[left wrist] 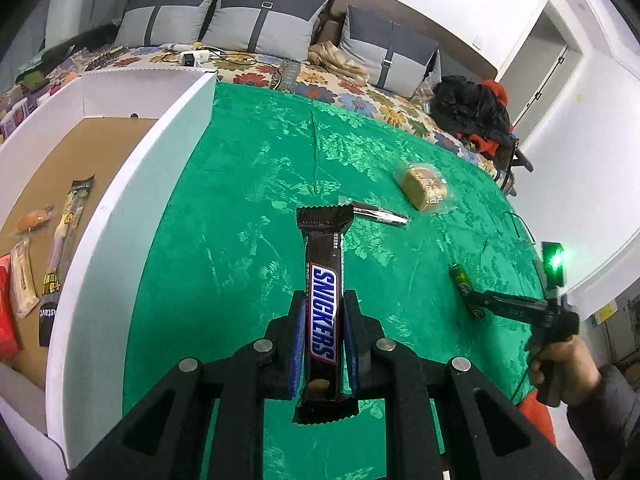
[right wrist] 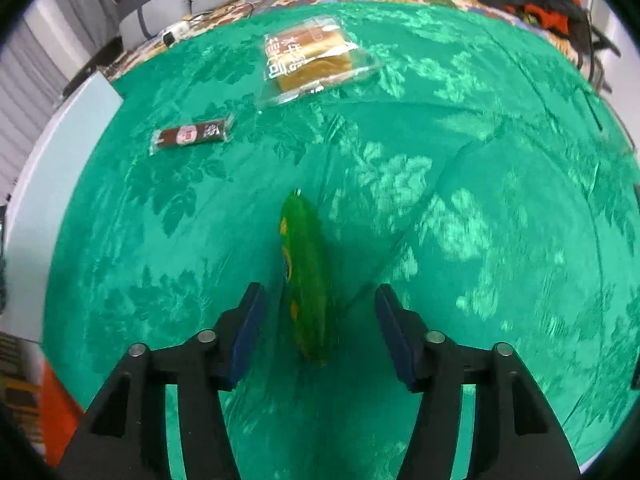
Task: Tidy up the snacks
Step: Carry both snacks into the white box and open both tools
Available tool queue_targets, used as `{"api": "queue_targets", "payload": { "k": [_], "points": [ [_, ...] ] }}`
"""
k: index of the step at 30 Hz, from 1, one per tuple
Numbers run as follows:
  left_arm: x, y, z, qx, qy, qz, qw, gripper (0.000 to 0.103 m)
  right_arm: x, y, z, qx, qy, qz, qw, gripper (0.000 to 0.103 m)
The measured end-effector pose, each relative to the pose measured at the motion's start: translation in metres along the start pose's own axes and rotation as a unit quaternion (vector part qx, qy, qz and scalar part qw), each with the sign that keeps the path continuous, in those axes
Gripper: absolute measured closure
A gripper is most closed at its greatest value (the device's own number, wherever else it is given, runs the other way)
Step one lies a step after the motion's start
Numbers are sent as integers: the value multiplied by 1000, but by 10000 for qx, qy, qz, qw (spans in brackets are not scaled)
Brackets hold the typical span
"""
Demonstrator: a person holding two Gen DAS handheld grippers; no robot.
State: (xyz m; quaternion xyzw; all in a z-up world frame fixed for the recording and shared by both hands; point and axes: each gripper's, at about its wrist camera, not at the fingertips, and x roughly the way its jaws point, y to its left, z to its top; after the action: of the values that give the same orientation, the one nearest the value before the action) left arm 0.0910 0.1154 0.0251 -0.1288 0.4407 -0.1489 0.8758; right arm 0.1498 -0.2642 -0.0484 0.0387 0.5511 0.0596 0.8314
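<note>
1. The left gripper [left wrist: 323, 312] is clamped on a Snickers bar [left wrist: 322, 304]. Both blue pads press the sides of the wrapper, and the bar points forward along the fingers, clear of the green tablecloth [left wrist: 248, 184].
2. The right gripper [right wrist: 320, 328] has its jaws apart. A green snack packet [right wrist: 306, 280] lies on the cloth between the two pads; neither pad touches it. The packet appears blurred.
3. In the left wrist view, the right gripper [left wrist: 478, 300] reaches onto the cloth at the right edge, held by a hand [left wrist: 564, 364], with its tip at the green packet [left wrist: 464, 284].
4. A white-walled box [left wrist: 132, 184] with a brown floor stands at the left of the cloth. Several wrapped snacks [left wrist: 60, 248] lie on its floor.
5. A wrapped cake slice [right wrist: 310, 60] lies on the cloth at the far side. A small brown wrapped bar [right wrist: 192, 134] lies to its left, well apart from the green packet.
6. A sofa with grey cushions [left wrist: 260, 24] stands behind the table.
</note>
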Motion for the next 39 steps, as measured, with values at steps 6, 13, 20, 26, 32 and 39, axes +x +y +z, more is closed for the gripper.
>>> {"api": "queue_targets", "payload": {
  "k": [6, 13, 20, 26, 32, 39],
  "points": [
    [-38, 14, 13, -209, -239, -278, 9991, 87, 2, -10, 9, 382, 88, 123, 9992, 79],
    [-95, 88, 52, -357, -713, 557, 9953, 87, -65, 53, 36, 374, -462, 1581, 9856, 79],
    [-102, 168, 58, -797, -588, 1349, 9859, 87, -102, 211, 74, -575, -565, 2894, 9538, 79],
    [-80, 207, 46, -900, -251, 1965, 9760, 86, -83, 350, 81, -1377, -360, 3156, 9381, 79],
    [-60, 230, 29, -1117, 57, 1954, 9743, 29, -58, 388, 73, -1494, -416, 3079, 9387, 38],
    [-74, 220, 16, -1353, -408, 1975, 9701, 22, -55, 292, 50, -1679, -1516, 1796, 9574, 30]
  ]
}}
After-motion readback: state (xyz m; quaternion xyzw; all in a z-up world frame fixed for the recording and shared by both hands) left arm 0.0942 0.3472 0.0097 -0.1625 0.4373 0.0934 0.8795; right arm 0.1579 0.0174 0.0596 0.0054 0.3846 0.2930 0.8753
